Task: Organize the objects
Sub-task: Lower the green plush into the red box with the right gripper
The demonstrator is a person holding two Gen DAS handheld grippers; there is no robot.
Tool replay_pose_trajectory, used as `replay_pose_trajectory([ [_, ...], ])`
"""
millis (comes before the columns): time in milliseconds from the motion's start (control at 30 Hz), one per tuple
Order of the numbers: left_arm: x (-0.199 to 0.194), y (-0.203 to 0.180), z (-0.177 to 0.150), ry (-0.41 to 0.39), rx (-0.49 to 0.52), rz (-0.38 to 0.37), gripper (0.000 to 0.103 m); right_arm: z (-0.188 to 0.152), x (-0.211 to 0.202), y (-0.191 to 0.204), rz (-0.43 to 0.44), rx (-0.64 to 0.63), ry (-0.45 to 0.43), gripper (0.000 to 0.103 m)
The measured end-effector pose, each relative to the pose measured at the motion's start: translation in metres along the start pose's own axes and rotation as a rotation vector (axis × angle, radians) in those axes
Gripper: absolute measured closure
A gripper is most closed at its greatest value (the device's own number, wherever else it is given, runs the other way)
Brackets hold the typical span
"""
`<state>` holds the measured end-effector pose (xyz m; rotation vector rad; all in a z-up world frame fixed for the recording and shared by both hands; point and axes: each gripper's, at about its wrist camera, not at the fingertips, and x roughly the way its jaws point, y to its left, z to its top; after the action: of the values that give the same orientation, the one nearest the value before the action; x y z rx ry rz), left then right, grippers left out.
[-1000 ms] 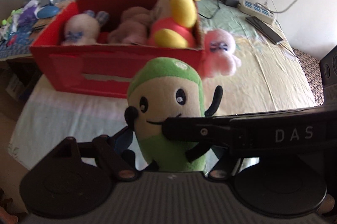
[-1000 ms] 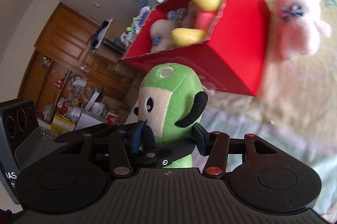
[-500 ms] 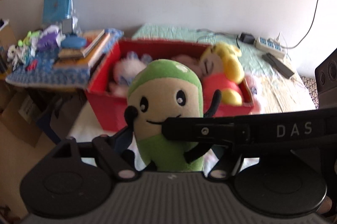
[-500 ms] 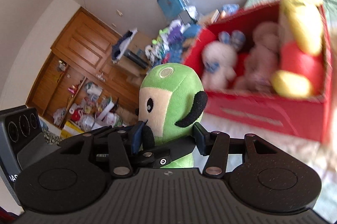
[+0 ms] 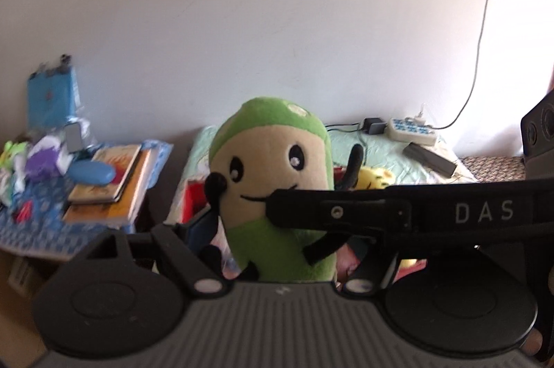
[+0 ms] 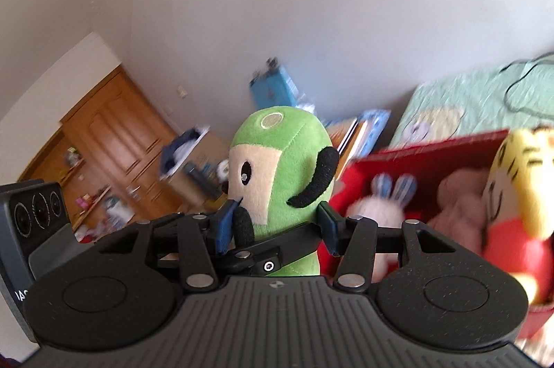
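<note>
Right wrist view: upright green-and-beige plush [image 6: 277, 170], black arms, stitched smile

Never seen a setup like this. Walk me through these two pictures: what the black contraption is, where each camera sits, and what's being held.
There is no robot here. A person carries two hand-held grippers, and each has a wide-angle camera that looks forward along its two fingers. The ribbed black part at the bottom of each picture is the gripper's own body.

In the left wrist picture, the left gripper is closed on a green plush toy. The black bar marked DAS that crosses in front is part of the other gripper.

In the right wrist picture, the right gripper clamps the same toy between its blue pads.

Behind it, a red box on the bed holds a white bunny plush and a yellow tiger plush. Books are stacked on a cluttered side table.
</note>
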<state>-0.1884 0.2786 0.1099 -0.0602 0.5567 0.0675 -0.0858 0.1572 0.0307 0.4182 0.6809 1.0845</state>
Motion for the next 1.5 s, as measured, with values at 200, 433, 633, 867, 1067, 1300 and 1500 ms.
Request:
replay_pose_trajectory([
  [200, 0.039, 0.014, 0.005, 0.013, -0.016, -0.114, 0.030, 0.008, 0.013, -0.014, -0.128, -0.017, -0.051, 0.050],
  [433, 0.091, 0.020, -0.012, 0.113, -0.047, -0.177, 0.030, -0.001, 0.040, -0.039, -0.253, -0.001, -0.006, 0.050],
  [633, 0.124, 0.021, -0.033, 0.203, -0.038, -0.170, 0.030, -0.011, 0.061, -0.054, -0.331, 0.001, 0.061, 0.050],
  [867, 0.139, 0.038, -0.043, 0.276, -0.078, -0.153, 0.029, -0.020, 0.082, -0.060, -0.353, 0.008, 0.124, 0.051],
  [1067, 0.154, 0.038, -0.048, 0.349, -0.070, -0.117, 0.027, -0.025, 0.093, -0.073, -0.379, 0.073, 0.188, 0.051],
  [1300, 0.155, 0.032, -0.050, 0.367, -0.047, -0.093, 0.022, -0.032, 0.086, -0.082, -0.360, 0.119, 0.180, 0.049],
  [1500, 0.159, 0.028, -0.050, 0.376, -0.028, -0.082, 0.012, -0.031, 0.076, -0.083, -0.347, 0.148, 0.159, 0.046],
])
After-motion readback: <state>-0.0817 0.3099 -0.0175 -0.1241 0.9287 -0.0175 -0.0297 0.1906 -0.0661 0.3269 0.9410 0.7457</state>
